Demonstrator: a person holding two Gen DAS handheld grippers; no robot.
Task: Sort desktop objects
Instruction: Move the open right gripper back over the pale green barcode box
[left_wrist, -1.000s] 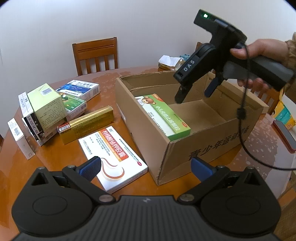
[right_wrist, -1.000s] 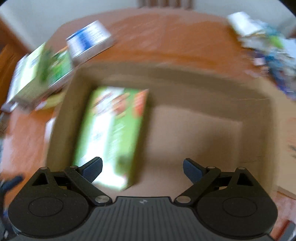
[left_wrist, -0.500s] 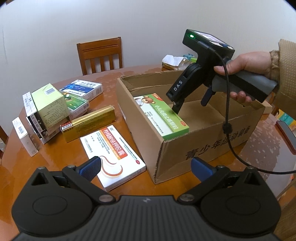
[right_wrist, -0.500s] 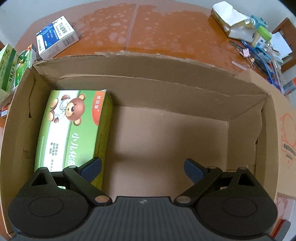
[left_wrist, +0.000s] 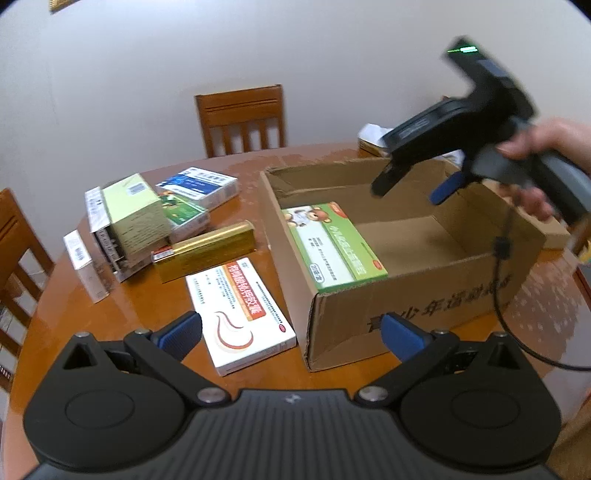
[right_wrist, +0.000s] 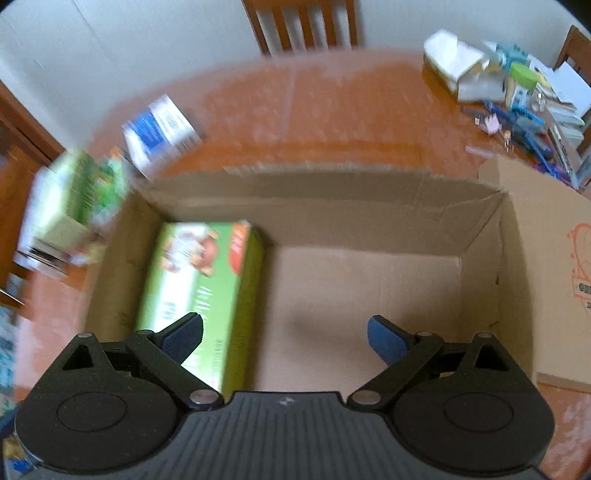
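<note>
Open cardboard box (left_wrist: 417, 291) on round wooden table (left_wrist: 122, 314), green bear-printed carton (left_wrist: 332, 245) lying flat against its left wall. Right gripper (left_wrist: 410, 188) (hand-held, blurred) above box, jaws wide, empty. Left gripper (left_wrist: 291, 334) near table edge, jaws wide, empty. White-and-orange carton (left_wrist: 240, 310), gold carton (left_wrist: 205, 251) beside box.

I see 1 green bear-printed box (left_wrist: 332, 245) lying flat against the cardboard box's (left_wrist: 424, 302) left wall; a white-and-orange box (left_wrist: 240, 310) lies just beside it outside.
</note>
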